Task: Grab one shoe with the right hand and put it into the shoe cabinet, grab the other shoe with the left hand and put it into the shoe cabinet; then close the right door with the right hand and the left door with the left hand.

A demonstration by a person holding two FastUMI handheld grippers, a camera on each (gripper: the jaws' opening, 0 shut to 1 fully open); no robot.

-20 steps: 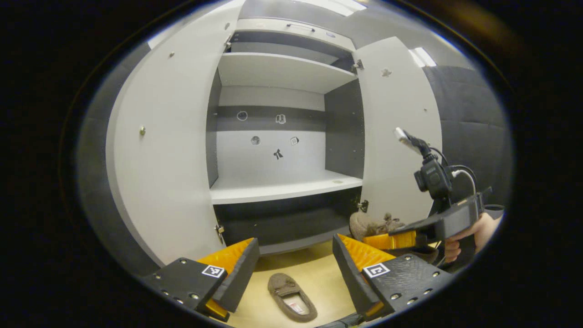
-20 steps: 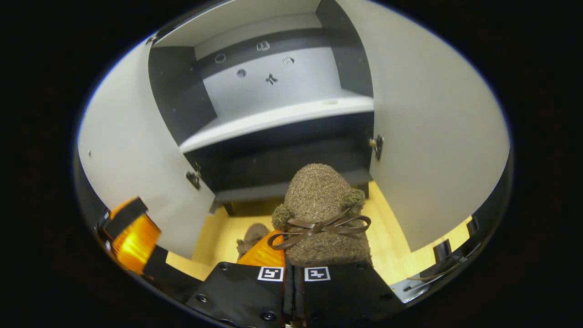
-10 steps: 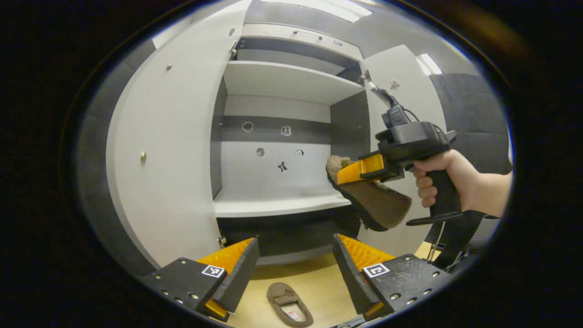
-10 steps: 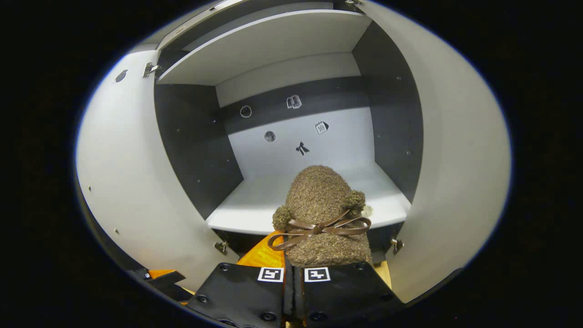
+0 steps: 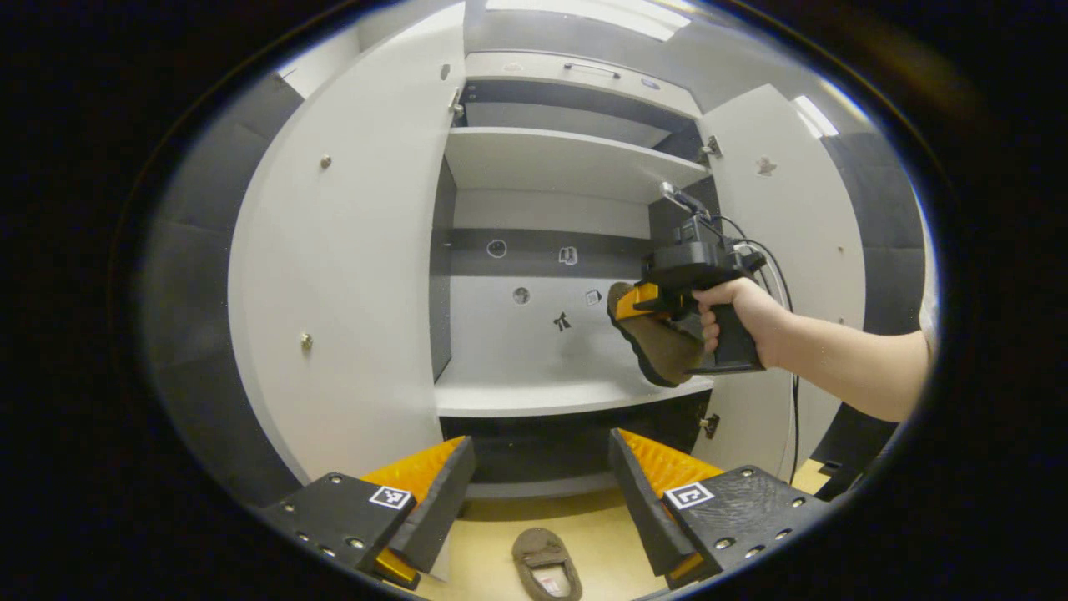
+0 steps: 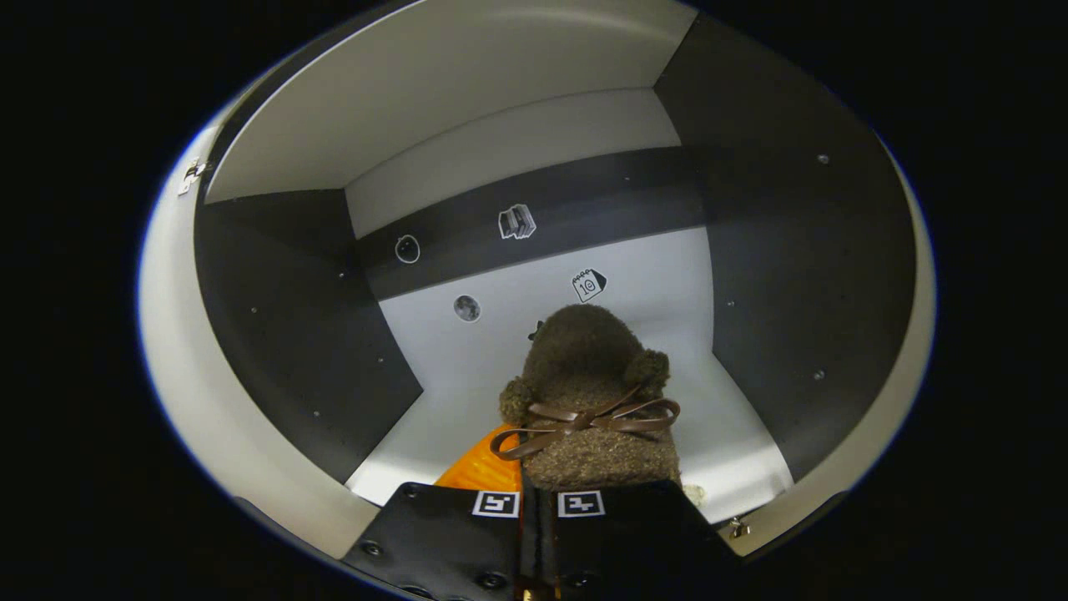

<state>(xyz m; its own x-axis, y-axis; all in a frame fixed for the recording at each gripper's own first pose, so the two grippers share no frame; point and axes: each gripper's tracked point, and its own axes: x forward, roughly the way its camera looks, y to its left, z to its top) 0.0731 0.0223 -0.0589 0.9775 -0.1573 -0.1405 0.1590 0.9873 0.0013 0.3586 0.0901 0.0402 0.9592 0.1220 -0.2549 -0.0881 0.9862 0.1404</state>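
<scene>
The right gripper [image 6: 538, 492] is clamped on the fuzzy brown shoe [image 6: 592, 401], both fingers pressed together on its heel end, toe pointing into the shoe cabinet [image 6: 751, 250]. In the right gripper view the shoe with its brown bow hangs over the pale middle shelf [image 6: 450, 401], toe toward the back wall with its small stickers [image 6: 588, 285]. From the left gripper view, a hand [image 5: 743, 321] holds that right gripper [image 5: 647, 300] at the cabinet's right side, the shoe [image 5: 659, 342] tilted with its sole showing, just above the middle shelf [image 5: 542, 396] and not resting on it. Both doors stand wide: the left door [image 5: 350, 275] and the right door [image 5: 801, 234] swung outward. The left gripper [image 5: 542, 492] hangs low in front of the cabinet, its fingers spread apart and holding nothing. Below and between them, the other shoe [image 5: 546, 563] lies on the yellowish floor [image 5: 484, 551], opening upward, in front of the cabinet's base
</scene>
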